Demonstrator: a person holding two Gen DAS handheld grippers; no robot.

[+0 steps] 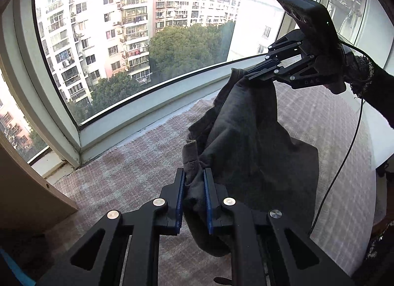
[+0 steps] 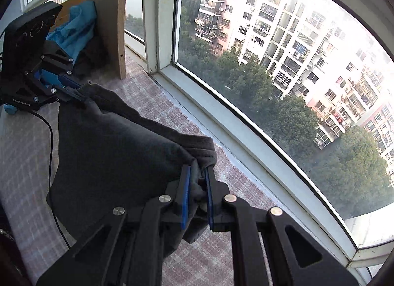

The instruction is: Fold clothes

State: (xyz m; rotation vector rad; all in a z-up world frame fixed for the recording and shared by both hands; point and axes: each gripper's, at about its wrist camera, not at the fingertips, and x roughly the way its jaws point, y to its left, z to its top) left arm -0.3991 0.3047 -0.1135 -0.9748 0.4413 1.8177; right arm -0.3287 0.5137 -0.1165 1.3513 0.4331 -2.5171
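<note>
A dark grey garment (image 1: pixel 246 138) hangs lifted above the checked pink-grey cloth surface (image 1: pixel 118 175), stretched between both grippers. My left gripper (image 1: pixel 194 172) is shut on a bunched edge of it, the fabric pinched between the blue pads. Higher up at the right, my right gripper (image 1: pixel 248 75) clamps another corner. In the right wrist view, the right gripper (image 2: pixel 198 170) is shut on a gathered hem of the garment (image 2: pixel 118 143), and the left gripper (image 2: pixel 81 96) holds the far corner at upper left. The garment's lower part sags toward the surface.
A large curved window (image 1: pixel 123 39) and its white sill (image 1: pixel 157 106) border the surface. A wooden panel (image 2: pixel 122 27) stands at the left end, with a blue garment (image 2: pixel 76 24) piled beside it. A black cable (image 1: pixel 344 150) trails from the right gripper, held by a dark sleeve (image 1: pixel 379 93).
</note>
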